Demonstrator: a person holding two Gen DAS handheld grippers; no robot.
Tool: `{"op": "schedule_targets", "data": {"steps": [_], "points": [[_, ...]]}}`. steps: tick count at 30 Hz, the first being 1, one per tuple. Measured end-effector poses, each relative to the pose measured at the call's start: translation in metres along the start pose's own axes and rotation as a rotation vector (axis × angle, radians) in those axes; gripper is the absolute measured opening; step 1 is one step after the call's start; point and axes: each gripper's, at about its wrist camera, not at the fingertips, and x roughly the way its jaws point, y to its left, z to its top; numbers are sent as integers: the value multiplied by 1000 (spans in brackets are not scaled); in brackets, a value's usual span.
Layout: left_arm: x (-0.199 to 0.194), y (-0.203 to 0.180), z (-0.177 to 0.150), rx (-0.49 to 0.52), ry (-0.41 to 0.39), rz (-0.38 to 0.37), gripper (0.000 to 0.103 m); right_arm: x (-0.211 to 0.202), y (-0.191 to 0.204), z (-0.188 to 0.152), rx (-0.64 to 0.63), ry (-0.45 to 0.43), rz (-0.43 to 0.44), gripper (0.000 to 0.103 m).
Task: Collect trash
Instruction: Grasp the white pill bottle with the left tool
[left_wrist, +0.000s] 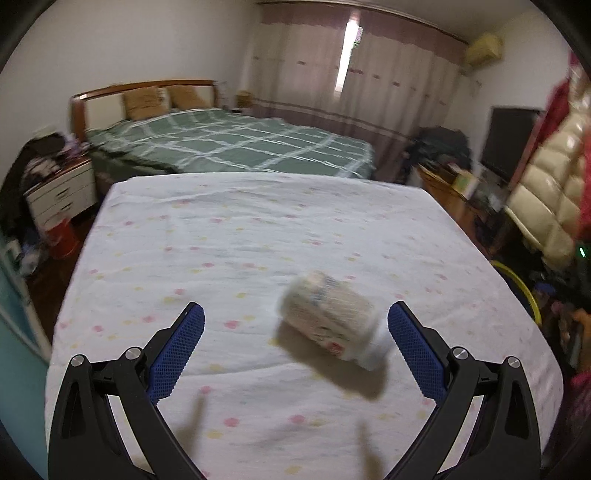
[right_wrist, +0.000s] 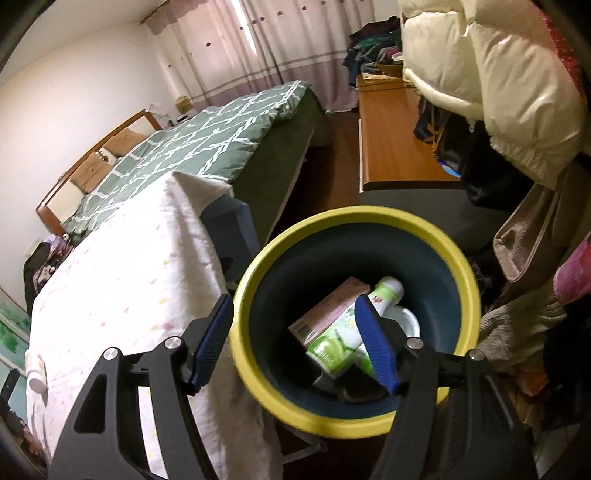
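Your left gripper hangs over the table with its blue pads spread wide and nothing pressed between them. A blurred white bottle lies on its side on the flowered cloth, between the two fingers and much nearer the right-hand one, at about 3 o'clock from the gap's middle; whether that pad touches it you cannot tell from the blur. Its cap end points toward 5 o'clock.

Your right gripper stands open too — its jaws straddle the near rim of the yellow-rimmed bin, one finger outside at 9 o'clock, the other over the dark interior. No pad presses on anything. Inside the bin lie a pink carton, a green-and-white tube at about 1 o'clock from the carton, and a green labelled pack below it — partly hidden by the right finger.

The bin sits at 3 o'clock of the table, just beside its cloth-draped edge. At the far left edge of the right wrist view, at about 8 o'clock, a small white item rests on the cloth.
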Motion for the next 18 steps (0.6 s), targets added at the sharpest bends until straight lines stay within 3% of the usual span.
{"op": "schedule_targets", "data": {"steps": [6, 9, 18], "points": [[10, -29, 7, 135, 60, -44, 98, -2, 7, -5, -44, 19, 7, 65], [17, -38, 15, 224, 98, -28, 98, -3, 10, -8, -49, 27, 20, 65], [51, -47, 27, 404, 225, -55, 98, -2, 11, -8, -53, 39, 42, 65]]}}
